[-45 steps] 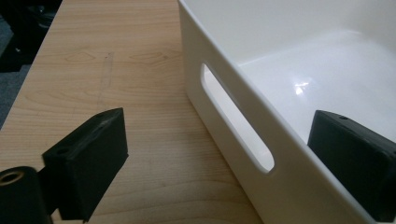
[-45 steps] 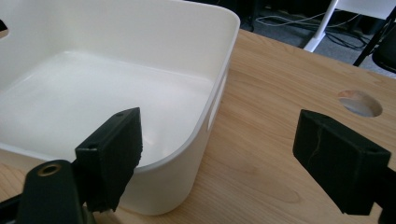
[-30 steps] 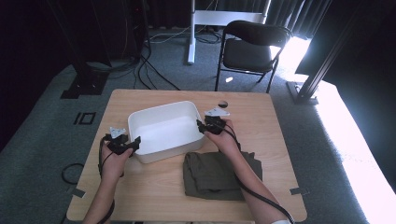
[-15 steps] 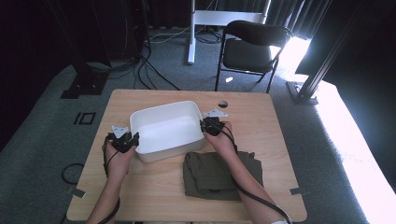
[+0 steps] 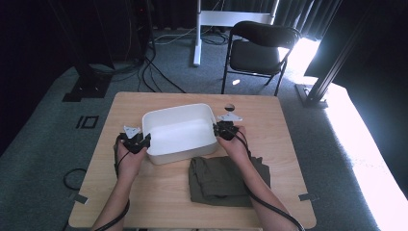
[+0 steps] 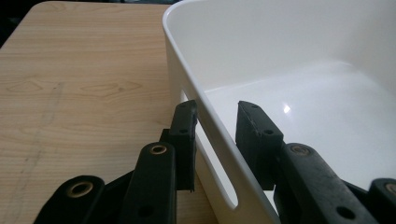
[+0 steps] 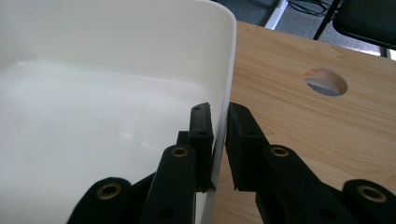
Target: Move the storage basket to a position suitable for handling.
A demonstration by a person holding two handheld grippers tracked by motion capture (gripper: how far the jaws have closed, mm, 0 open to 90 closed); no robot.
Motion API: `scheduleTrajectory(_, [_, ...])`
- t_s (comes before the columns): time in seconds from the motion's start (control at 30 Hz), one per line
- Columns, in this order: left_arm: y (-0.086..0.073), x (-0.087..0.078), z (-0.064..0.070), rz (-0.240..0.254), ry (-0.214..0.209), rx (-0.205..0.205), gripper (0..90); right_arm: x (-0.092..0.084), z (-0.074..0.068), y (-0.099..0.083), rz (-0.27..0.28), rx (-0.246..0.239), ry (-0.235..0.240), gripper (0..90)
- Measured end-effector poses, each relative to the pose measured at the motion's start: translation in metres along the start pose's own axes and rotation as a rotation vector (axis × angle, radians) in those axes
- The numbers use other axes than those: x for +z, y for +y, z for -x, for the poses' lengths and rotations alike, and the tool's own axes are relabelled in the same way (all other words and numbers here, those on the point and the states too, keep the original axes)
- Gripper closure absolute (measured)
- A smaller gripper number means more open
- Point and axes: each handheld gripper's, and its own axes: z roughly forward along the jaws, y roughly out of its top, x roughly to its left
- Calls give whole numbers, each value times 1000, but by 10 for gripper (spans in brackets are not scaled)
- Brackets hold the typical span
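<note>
The left tool (image 5: 139, 142) and right tool (image 5: 222, 130) each clamp an opposite wall of the white bin (image 5: 179, 130) on the surface (image 5: 288, 144), their jaws having just closed.

setting: a recording studio or lab room, not a home
walls: black curtains (image 5: 62, 29) hang along the back and sides
floor: grey carpet (image 5: 43, 144) with tape marks beside the table's left edge
rig: black metal stand bases (image 5: 86, 89), a white stand post (image 5: 197, 33) and loose cables (image 5: 154, 72) lie beyond the table's far edge
furniture: one plain wooden table (image 5: 288, 144) with a cable hole; a black folding chair (image 5: 257, 53) behind its far right corner
</note>
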Motion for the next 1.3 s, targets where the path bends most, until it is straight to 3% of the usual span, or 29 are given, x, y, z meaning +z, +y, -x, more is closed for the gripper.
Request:
scheduleTrajectory(0.53, [7,13,18,-3,-30,28,704,-9,20,-7,0,13,-23,805])
scheduleTrajectory(0.73, [10,20,28,-6,-52,30,704,-14,33,-10,1,45,-20,800])
scheduleTrajectory(1.3, [20,39,60,-17,-106,58,704,-32,65,-24,10,82,-68,799])
